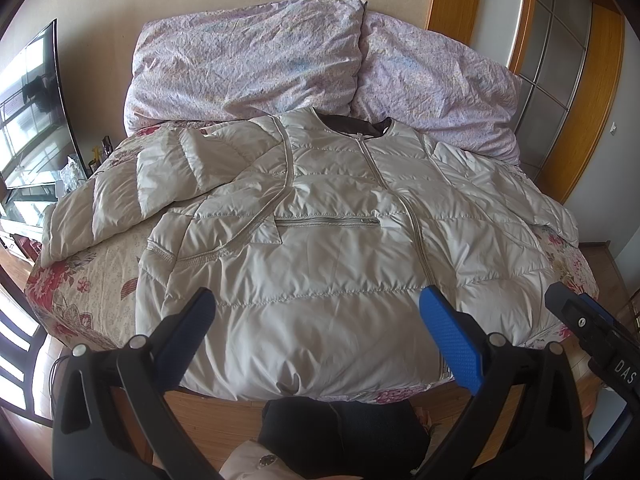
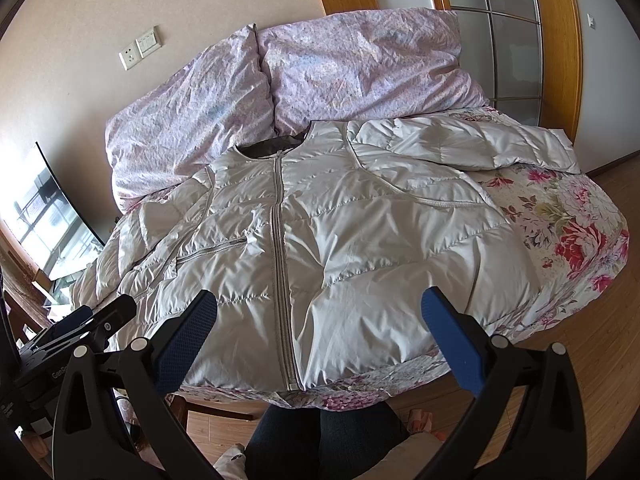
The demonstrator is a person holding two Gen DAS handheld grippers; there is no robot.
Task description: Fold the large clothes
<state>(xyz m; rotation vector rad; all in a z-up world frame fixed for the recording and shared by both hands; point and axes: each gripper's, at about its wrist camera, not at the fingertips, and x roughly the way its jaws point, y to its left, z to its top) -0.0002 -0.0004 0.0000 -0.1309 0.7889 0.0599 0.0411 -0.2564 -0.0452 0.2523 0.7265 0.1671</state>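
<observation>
A large cream quilted jacket (image 1: 320,248) lies front up on the bed, zipped, collar toward the pillows; it also shows in the right wrist view (image 2: 340,232). Its left sleeve (image 1: 132,192) is bent across the bed's left side. Its right sleeve (image 2: 480,144) lies folded near the far right. My left gripper (image 1: 316,316) is open and empty, above the jacket's hem. My right gripper (image 2: 320,316) is open and empty over the hem near the zipper (image 2: 280,248); it also shows in the left wrist view (image 1: 588,328).
The bed has a floral sheet (image 2: 568,232) and two lilac pillows (image 1: 248,56) at the head. A TV (image 1: 32,112) stands at the left. A wood-framed glass door (image 2: 500,40) is at the right. My legs (image 2: 320,432) are at the bed's foot.
</observation>
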